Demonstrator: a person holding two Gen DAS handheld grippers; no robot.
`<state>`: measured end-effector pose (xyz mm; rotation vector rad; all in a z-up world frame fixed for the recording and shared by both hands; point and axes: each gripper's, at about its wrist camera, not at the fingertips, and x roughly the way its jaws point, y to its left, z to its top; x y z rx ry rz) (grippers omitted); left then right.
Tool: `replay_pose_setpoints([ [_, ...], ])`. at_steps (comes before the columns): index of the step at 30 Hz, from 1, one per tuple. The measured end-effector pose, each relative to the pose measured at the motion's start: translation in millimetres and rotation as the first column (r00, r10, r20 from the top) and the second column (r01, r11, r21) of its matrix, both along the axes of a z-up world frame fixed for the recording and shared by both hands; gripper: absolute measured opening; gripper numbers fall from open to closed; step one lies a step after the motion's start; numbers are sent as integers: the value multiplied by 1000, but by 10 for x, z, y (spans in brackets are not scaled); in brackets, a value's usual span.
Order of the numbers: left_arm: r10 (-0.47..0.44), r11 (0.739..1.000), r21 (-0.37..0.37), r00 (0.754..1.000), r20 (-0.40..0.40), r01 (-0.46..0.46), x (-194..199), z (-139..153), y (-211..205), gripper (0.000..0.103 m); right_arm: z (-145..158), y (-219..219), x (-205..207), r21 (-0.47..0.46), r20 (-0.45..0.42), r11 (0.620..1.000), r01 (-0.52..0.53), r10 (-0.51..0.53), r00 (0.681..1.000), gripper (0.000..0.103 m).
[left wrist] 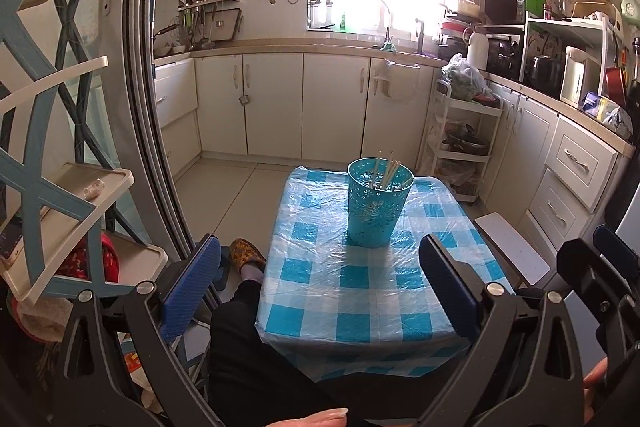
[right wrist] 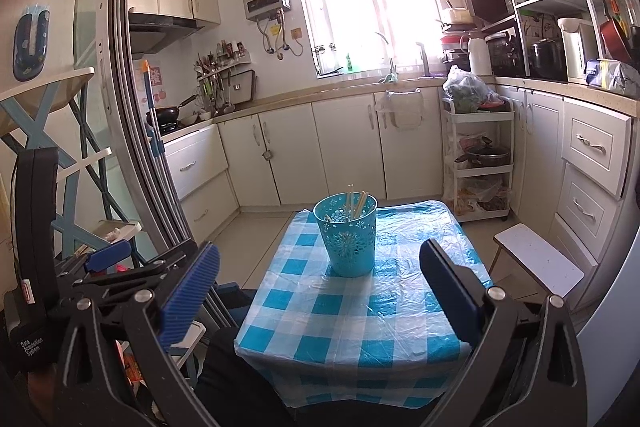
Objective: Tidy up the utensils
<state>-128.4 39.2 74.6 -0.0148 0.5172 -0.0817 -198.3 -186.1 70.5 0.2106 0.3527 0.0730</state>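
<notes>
A teal perforated utensil holder (left wrist: 376,205) (right wrist: 347,237) stands upright on a small table with a blue-and-white checked cover (left wrist: 360,291) (right wrist: 352,311). Several wooden chopsticks (left wrist: 385,174) (right wrist: 355,205) lean inside it. My left gripper (left wrist: 320,279) is open and held back from the table, well short of the holder, with nothing between its blue pads (left wrist: 188,287). My right gripper (right wrist: 320,287) is also open and empty, at about the same distance from the holder. In the right wrist view the left gripper (right wrist: 108,259) shows at the left edge.
A person's dark trouser leg (left wrist: 256,347) and patterned slipper (left wrist: 246,253) lie left of the table. A white stool (left wrist: 512,247) (right wrist: 540,259) stands to its right. White cabinets (left wrist: 276,103), a rolling cart (left wrist: 464,143) and a shelf unit (left wrist: 64,187) ring the floor.
</notes>
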Motion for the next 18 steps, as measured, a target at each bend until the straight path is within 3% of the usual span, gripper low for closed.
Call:
replay_pose_setpoints([
  [18,0,1000,0,1000,0,0,0,2,4,96,-26,-3,-7,-4,-4,1000,-7,7,1000,96],
])
